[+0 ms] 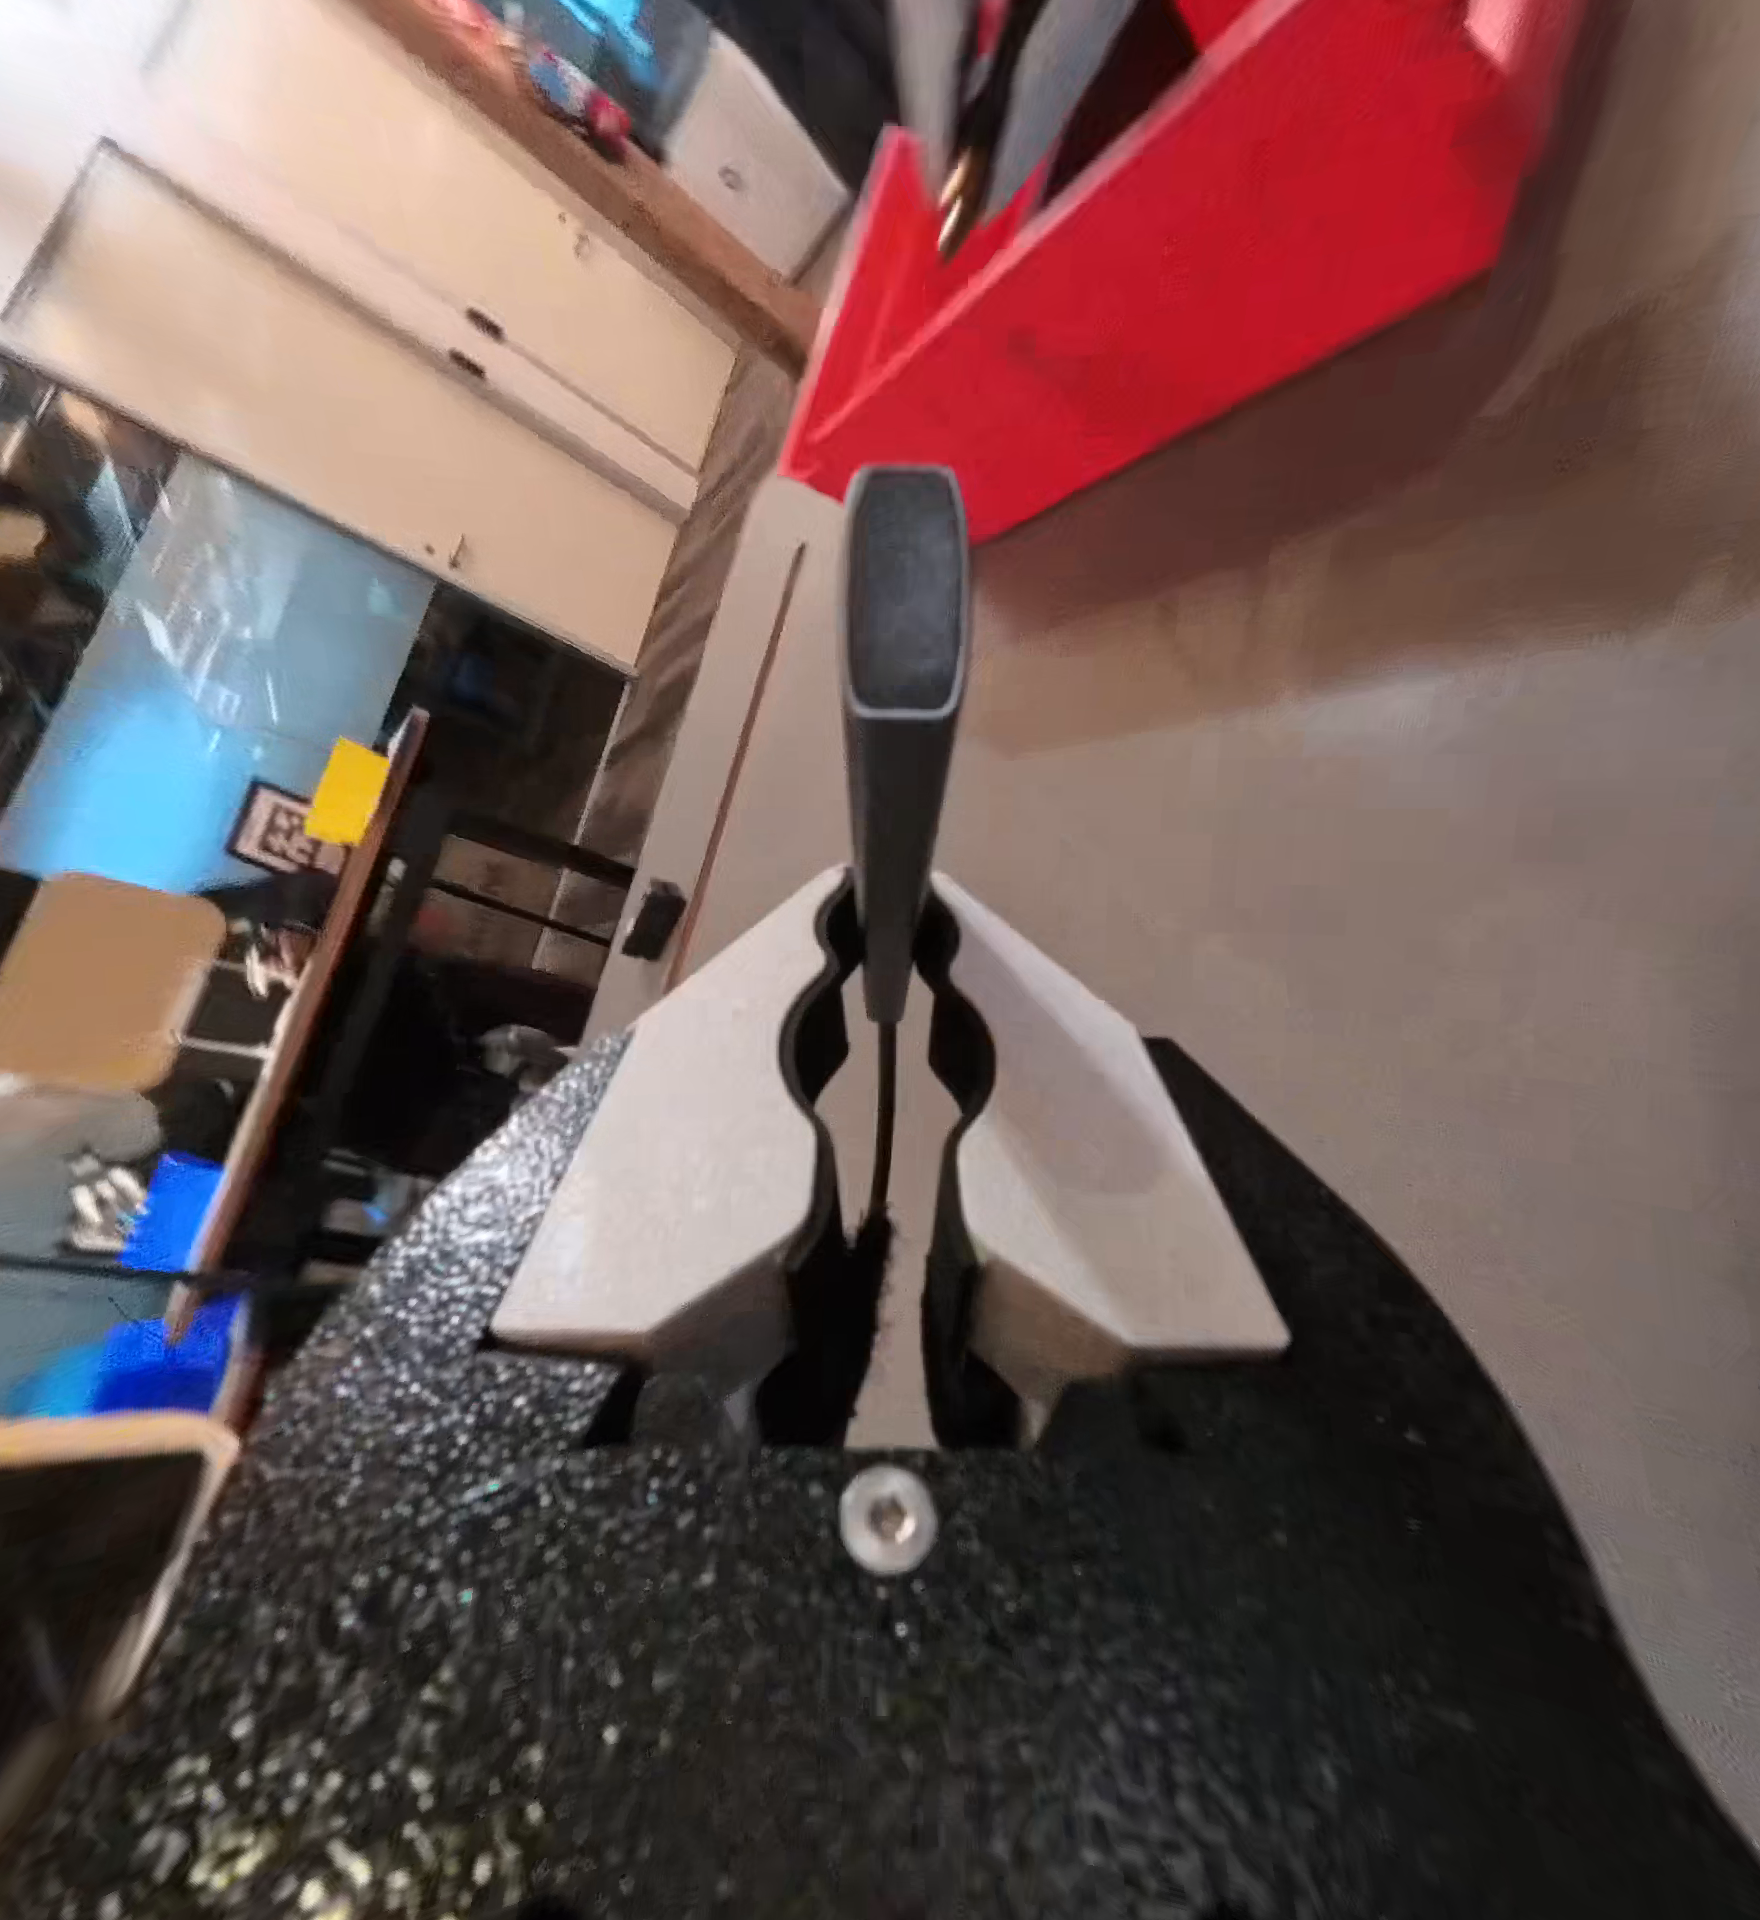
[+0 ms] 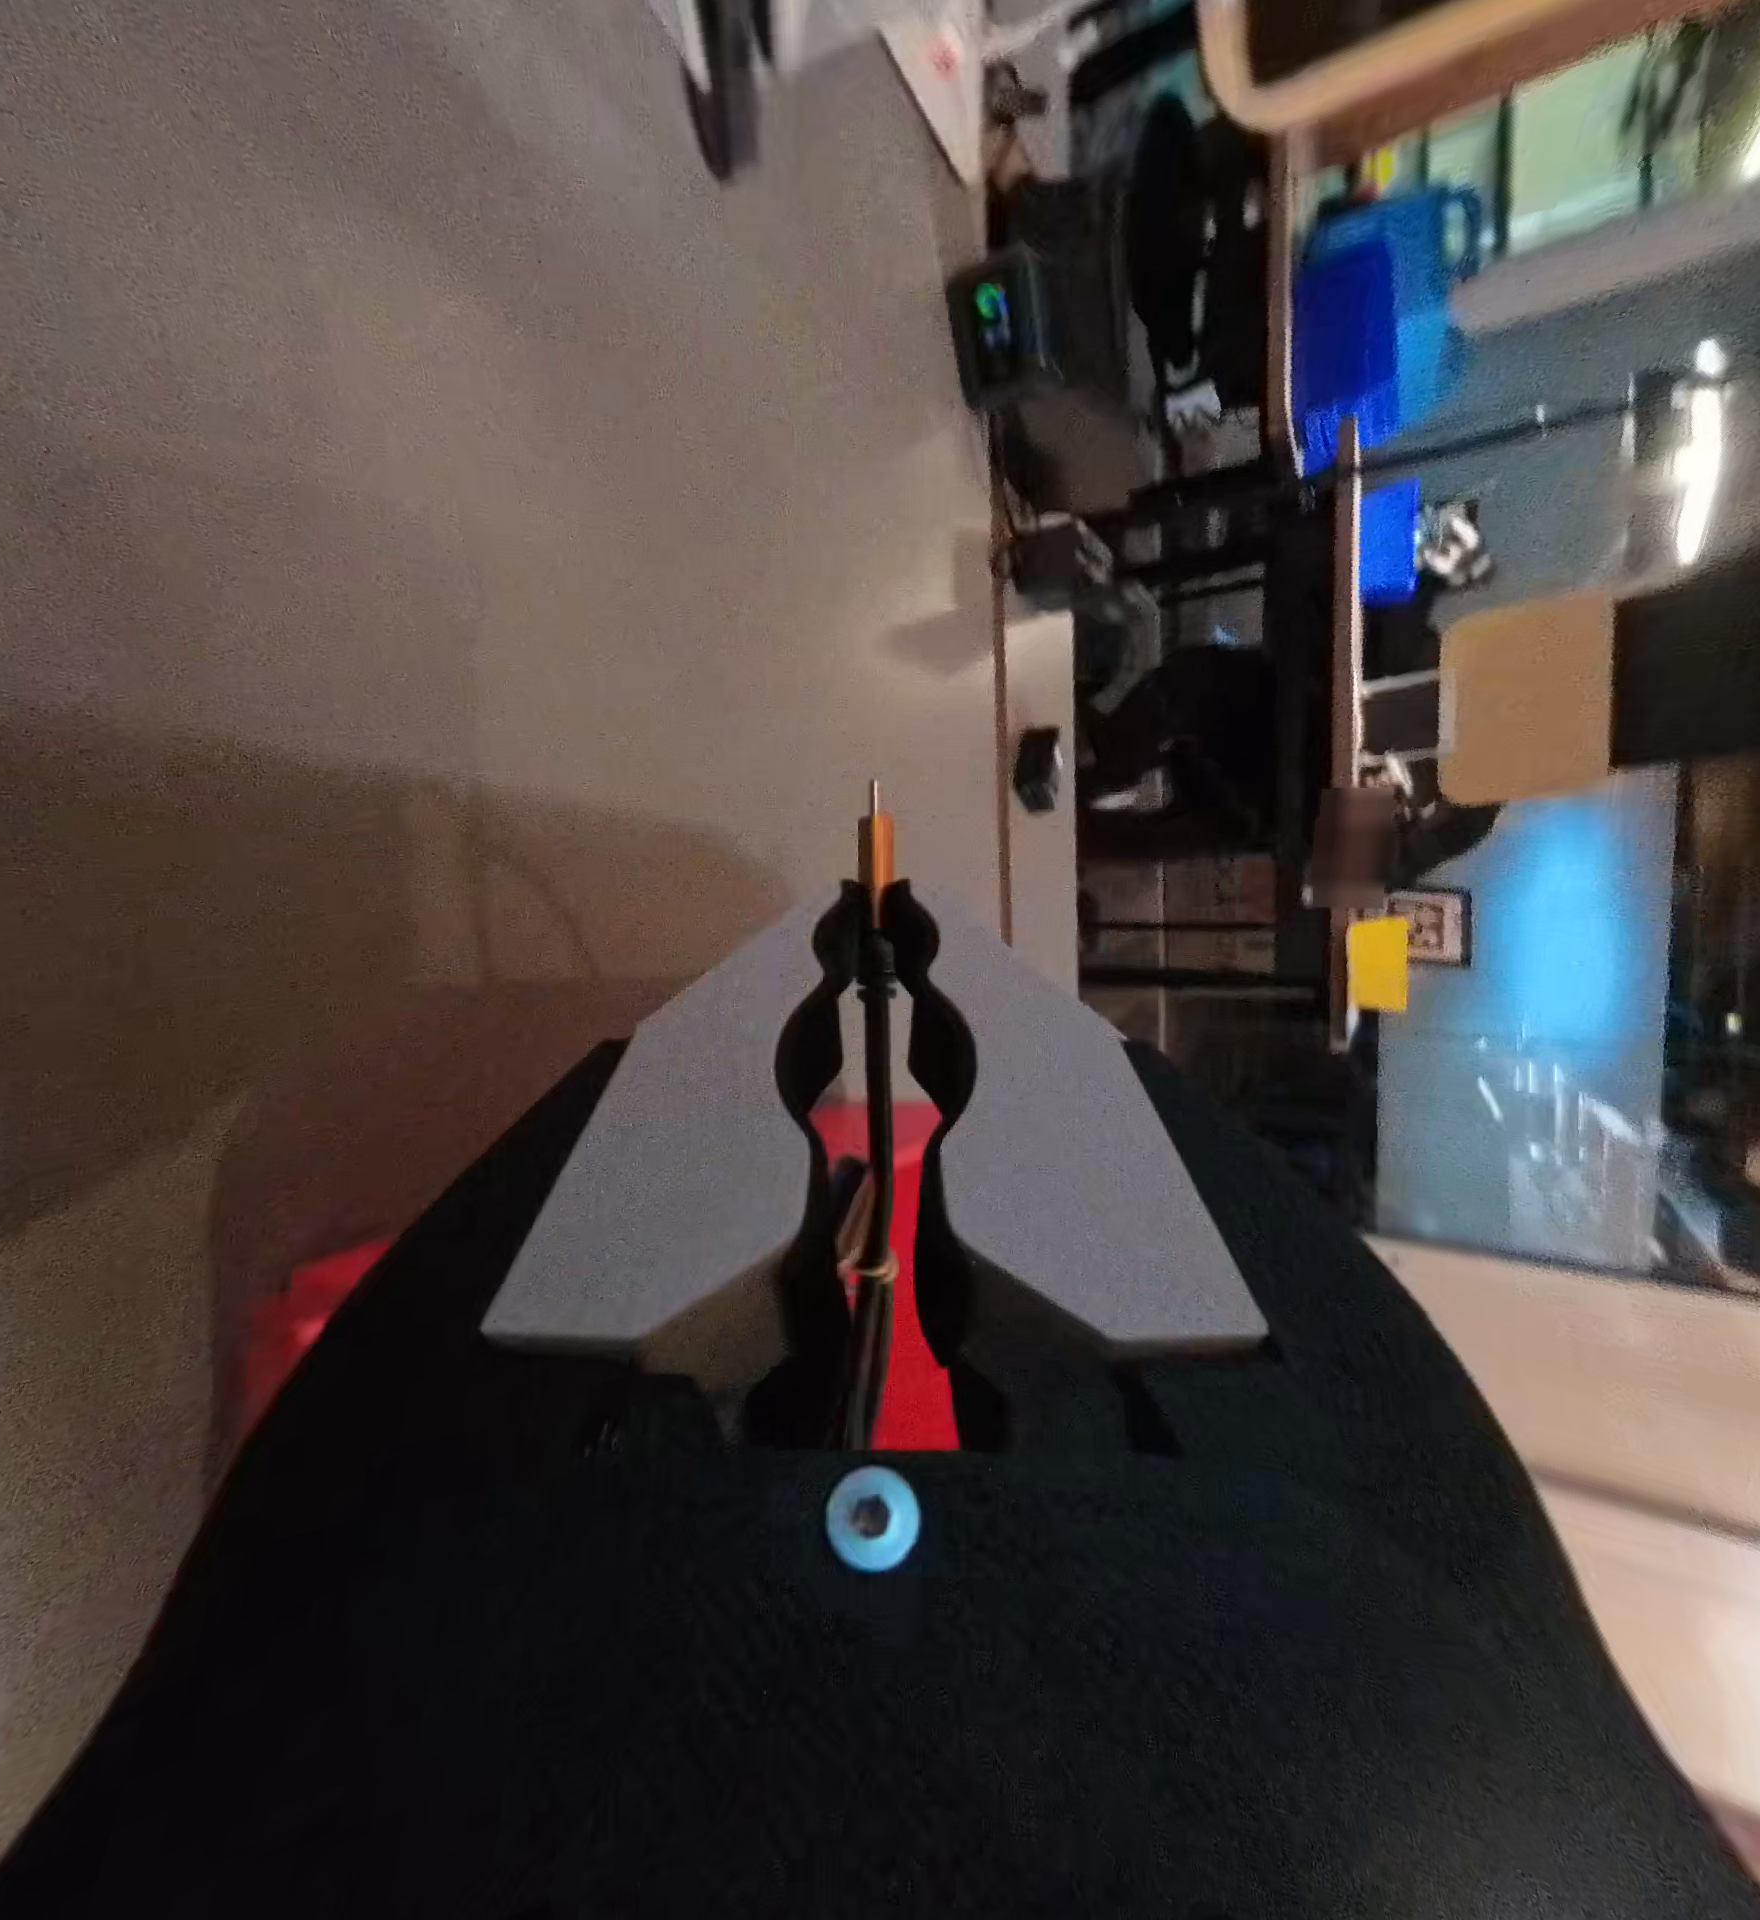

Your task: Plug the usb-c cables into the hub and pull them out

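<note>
The left hand-held gripper (image 1: 891, 935) is clamping the hub; the right hand-held gripper (image 2: 876, 914) is pinching a cable plug at its fingertips.

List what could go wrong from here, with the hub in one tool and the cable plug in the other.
1. The left tool pinches the dark grey hub only at its narrow tail end, so most of it sticks out; pushing a plug in could lever it sideways.
2. The right tool holds the USB-C cable just behind its orange plug, seen edge-on; a slight twist may jam the tip.
3. Neither view shows both parts together, so alignment is unconfirmed.
</note>
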Demonstrator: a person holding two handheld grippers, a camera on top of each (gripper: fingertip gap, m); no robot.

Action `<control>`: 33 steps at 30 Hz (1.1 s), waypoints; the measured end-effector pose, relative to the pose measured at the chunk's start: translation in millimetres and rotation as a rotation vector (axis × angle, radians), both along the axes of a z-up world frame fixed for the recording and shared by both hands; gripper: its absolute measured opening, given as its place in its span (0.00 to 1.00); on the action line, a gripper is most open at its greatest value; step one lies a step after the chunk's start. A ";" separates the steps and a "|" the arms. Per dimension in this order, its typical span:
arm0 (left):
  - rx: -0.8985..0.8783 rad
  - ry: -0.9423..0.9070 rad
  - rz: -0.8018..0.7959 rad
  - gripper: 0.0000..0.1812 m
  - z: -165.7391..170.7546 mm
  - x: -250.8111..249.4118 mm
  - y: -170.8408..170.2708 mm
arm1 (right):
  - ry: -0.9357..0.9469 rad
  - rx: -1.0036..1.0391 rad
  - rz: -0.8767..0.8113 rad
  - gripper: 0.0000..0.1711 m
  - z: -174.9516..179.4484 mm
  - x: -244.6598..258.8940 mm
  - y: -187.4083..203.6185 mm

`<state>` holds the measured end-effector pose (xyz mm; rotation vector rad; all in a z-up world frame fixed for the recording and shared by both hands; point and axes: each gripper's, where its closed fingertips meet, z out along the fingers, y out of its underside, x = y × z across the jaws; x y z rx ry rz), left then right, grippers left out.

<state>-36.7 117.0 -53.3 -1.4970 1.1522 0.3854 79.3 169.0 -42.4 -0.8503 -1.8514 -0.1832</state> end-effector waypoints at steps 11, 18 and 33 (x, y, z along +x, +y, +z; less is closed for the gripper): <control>-0.158 -0.583 -0.119 0.04 35.2 17.8 0.5 | 0.124 -0.527 -0.314 0.03 -10.9 111.4 92.1; -0.263 -0.654 -0.204 0.04 15.7 48.6 4.4 | 0.171 -0.611 -0.352 0.34 21.6 96.2 57.8; -0.248 -0.349 -0.291 0.05 -12.9 97.9 -7.7 | 0.012 -0.597 0.296 0.04 16.3 -53.6 -115.3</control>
